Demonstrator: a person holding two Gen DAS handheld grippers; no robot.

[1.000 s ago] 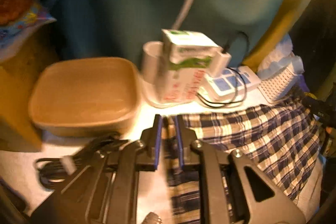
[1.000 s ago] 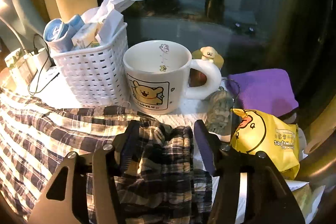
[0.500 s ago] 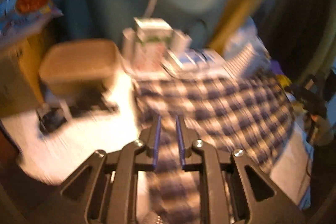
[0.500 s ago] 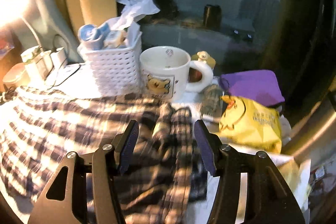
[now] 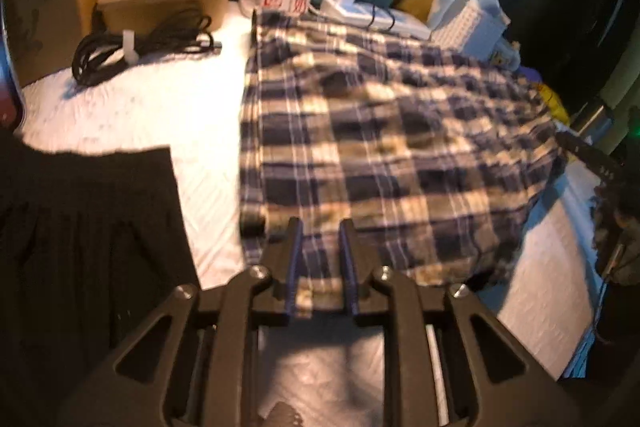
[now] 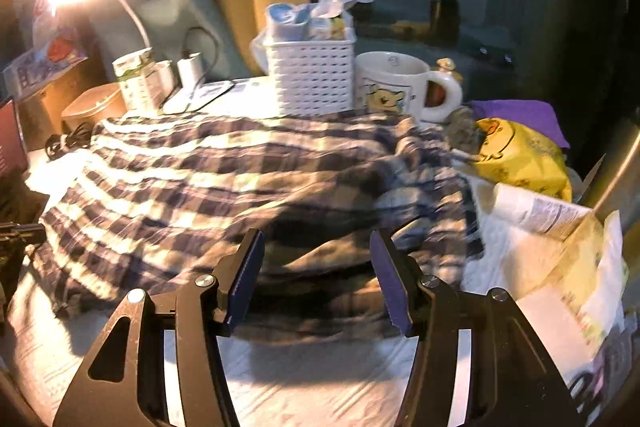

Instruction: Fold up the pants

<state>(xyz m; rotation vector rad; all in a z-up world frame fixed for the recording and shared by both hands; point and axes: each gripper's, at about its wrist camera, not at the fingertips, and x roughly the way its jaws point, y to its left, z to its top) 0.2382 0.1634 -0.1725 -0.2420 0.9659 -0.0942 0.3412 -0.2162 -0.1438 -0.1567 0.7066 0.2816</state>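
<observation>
Both grippers apparently withdrawn, pants [image 5: 392, 131] released

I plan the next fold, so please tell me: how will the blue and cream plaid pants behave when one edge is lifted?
The blue and cream plaid pants will probably droop, since the cloth already lies in soft wrinkles. They look thin, so likely light. The bunched edge near the white cartoon mug may drag against it.
</observation>
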